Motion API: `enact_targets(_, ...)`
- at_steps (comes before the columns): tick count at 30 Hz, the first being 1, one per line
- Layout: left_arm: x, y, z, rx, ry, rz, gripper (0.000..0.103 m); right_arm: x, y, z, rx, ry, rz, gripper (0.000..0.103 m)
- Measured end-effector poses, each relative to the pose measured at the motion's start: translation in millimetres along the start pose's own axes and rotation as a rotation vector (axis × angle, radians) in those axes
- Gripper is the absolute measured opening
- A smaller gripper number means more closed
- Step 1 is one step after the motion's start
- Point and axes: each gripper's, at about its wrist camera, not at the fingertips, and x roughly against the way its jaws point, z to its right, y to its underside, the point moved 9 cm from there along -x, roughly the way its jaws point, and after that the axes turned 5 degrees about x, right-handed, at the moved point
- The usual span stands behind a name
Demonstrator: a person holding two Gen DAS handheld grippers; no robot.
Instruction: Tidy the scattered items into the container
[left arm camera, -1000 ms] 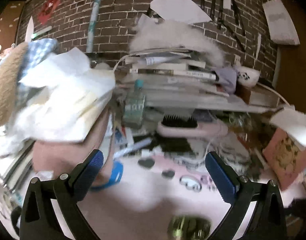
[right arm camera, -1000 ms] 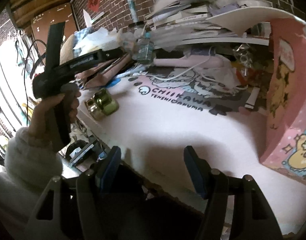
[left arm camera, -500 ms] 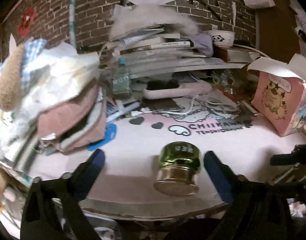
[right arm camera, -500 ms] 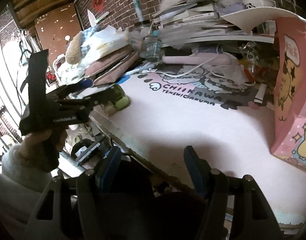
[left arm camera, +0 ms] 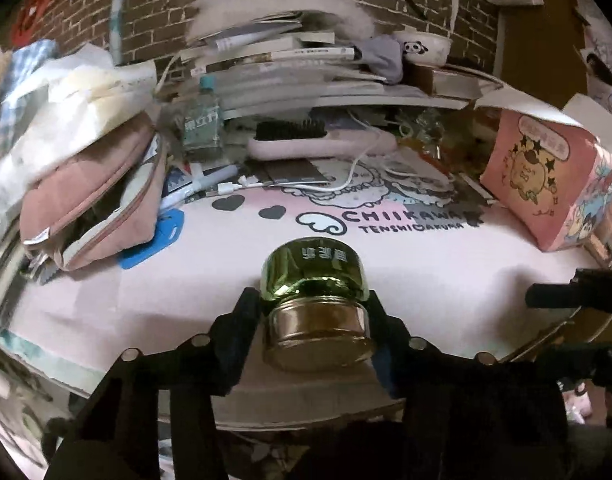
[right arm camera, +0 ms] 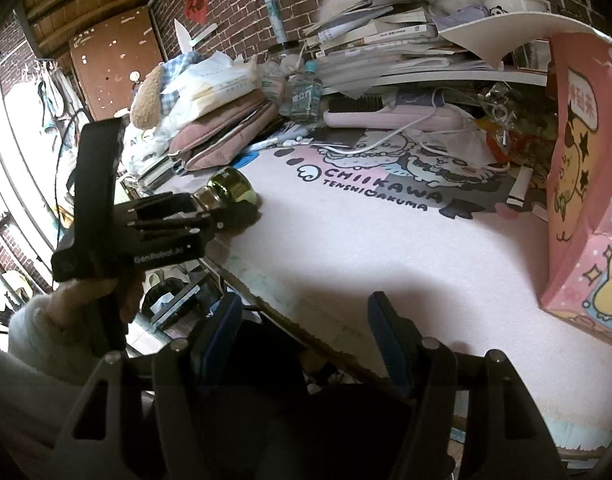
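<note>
While the desk (left arm camera: 446, 280) stays mostly cluttered along the back, with pink pouches (left arm camera: 98, 208), a hairbrush (left arm camera: 318, 142) and a cable (left arm camera: 346, 184) lying loose, we judge the tidy-up barely begun. Our pink box (left arm camera: 546, 184), the likely container, stands at the right, well apart from the gold-lidded jar (left arm camera: 318, 304). Left tool (left arm camera: 314, 312) is clamped on that jar near the front edge; right tool (right arm camera: 306, 332) hangs parted, holding nothing.

You saw a jar (left arm camera: 316, 304) with a glossy, mirror-like green-gold lid, a matt pink mat (left arm camera: 426, 272), and rough brick wall (left arm camera: 166, 12).
</note>
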Motion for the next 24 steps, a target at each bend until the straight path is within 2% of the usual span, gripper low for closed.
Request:
enact_targets(10, -0.7, -6.3, 0.8, -0.022, -0.001, 0.012, 0.042, 0.2, -0.9, 0.0, -0.002, -0.001, -0.001, 0.062)
enact_targets(19, -4.7, -46.0, 15.1, -0.055, 0.022, 0.051, 0.042, 5.9, -7.6, 3.3, 0.013, 0.014, 0.018, 0.062)
enact_targets(24, -10.5, -74.5, 34.1, -0.085, 0.062, 0.061, 0.042, 13.9, -11.4, 9.7, 0.019, 0.037, 0.03, 0.062)
